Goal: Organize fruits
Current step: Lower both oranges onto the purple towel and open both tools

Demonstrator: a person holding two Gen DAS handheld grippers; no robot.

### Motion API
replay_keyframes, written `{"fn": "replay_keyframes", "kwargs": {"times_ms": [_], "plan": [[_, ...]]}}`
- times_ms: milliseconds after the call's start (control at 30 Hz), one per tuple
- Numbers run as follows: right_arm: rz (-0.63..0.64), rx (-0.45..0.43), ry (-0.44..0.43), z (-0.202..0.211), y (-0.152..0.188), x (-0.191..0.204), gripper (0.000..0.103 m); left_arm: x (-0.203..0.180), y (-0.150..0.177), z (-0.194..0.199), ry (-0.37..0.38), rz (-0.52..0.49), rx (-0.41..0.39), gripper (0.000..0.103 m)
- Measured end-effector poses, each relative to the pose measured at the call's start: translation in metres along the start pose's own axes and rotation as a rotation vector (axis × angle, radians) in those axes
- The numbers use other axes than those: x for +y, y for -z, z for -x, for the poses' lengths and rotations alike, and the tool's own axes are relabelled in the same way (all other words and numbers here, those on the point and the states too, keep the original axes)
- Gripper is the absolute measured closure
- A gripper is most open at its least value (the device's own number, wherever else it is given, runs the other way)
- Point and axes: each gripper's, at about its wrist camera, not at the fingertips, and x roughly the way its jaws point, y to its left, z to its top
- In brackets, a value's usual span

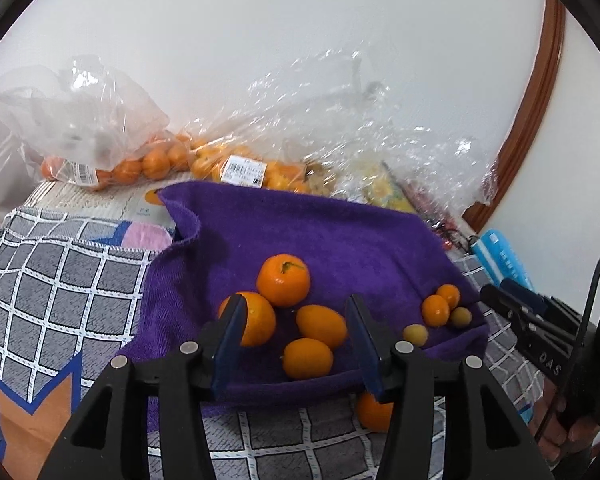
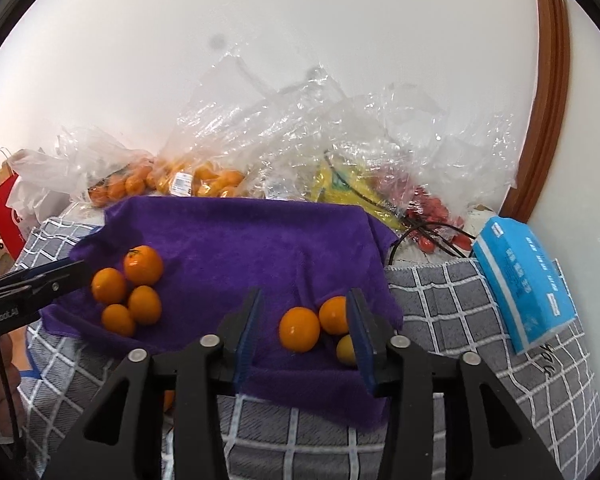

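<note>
A purple towel (image 1: 340,240) lies on the checked cloth. On it sits a cluster of larger oranges: a mandarin with a stem (image 1: 283,280) and three smoother ones (image 1: 321,326). My left gripper (image 1: 295,300) hovers open just over this cluster, its pads pressing on nothing. Toward the towel's right edge lie small fruits (image 1: 435,311), two orange and two yellowish. My right gripper (image 2: 305,294) stands open above them. A small orange (image 2: 299,329) sits between its fingers untouched, and the right finger (image 2: 362,332) half hides another (image 2: 334,314). One orange (image 1: 374,412) lies off the towel.
Clear plastic bags of oranges (image 2: 204,178), bananas (image 2: 340,188) and cherry tomatoes (image 2: 432,208) are heaped along the white wall. A blue tissue pack (image 2: 524,284) lies at the right and a red paper bag (image 2: 4,208) at the far left. A black cable (image 2: 420,232) trails by the tomatoes.
</note>
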Motion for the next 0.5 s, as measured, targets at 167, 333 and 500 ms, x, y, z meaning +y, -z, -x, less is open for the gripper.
{"fn": "replay_keyframes", "kwargs": {"times_ms": [167,333,500], "plan": [[-0.05,0.011,-0.008,0.027,0.003,0.0,0.057,-0.011,-0.004,0.016,0.012,-0.031,-0.029,0.054],[-0.029,0.014,0.017,0.051,0.01,0.002,0.055,-0.021,0.0,0.033,-0.026,-0.08,-0.02,0.054],[-0.045,0.018,0.028,0.069,0.019,0.003,0.054,-0.02,0.013,0.047,0.001,-0.06,0.029,0.054]]}}
